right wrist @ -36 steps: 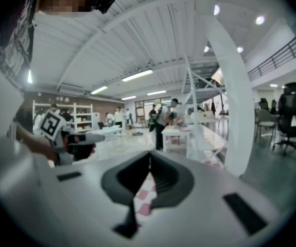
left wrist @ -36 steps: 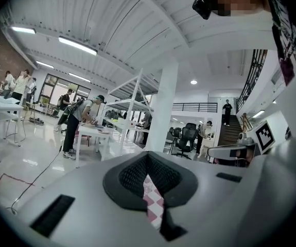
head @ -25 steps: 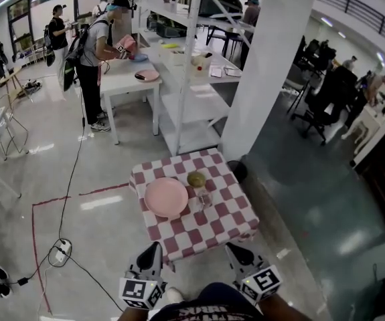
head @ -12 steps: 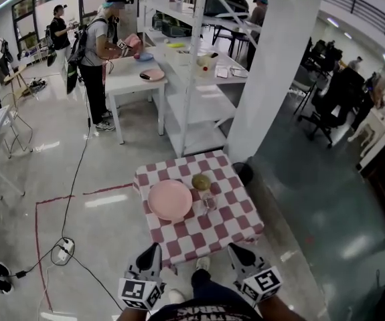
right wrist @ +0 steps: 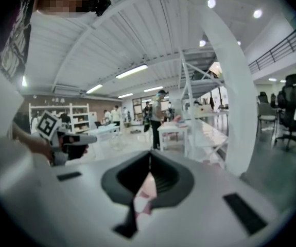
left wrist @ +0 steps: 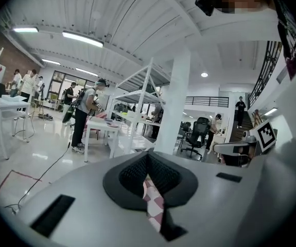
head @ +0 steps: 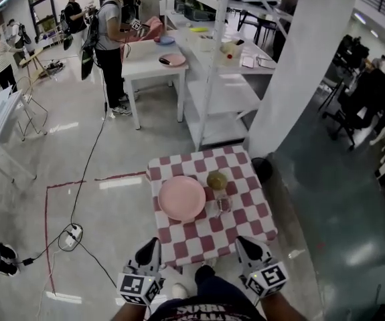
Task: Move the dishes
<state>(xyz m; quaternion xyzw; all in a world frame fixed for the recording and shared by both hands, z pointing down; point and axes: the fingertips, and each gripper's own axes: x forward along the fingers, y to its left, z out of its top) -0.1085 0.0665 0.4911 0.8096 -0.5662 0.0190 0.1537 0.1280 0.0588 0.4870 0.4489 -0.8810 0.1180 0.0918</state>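
Left gripper (head: 152, 245): fingers (left wrist: 131, 175) closed together, empty; only checked cloth shows through the slit below their tips. Right gripper (head: 243, 243): fingers likewise shut, empty. Each gripper carries a cube with a black-and-white square marker and hangs off the near edge of the desk (head: 246, 179), left and right of the person's knees; neither touches it. The desk is small, under a red-and-white checked cloth. On it: pink plate (head: 181, 198), left of centre; olive-brown round dish (head: 217, 180), just right of the plate toward the far side; clear glass (head: 222, 204), near side of that dish. Floor, left: red tape line (head: 45, 219), black cable with power strip (head: 72, 235). Far: white column (head: 299, 65), white shelving, a second white desk (head: 145, 69) bearing another pink plate (head: 173, 60), people standing. Print on the wearer's dark shirt is cut off at the near edge, unreadable.
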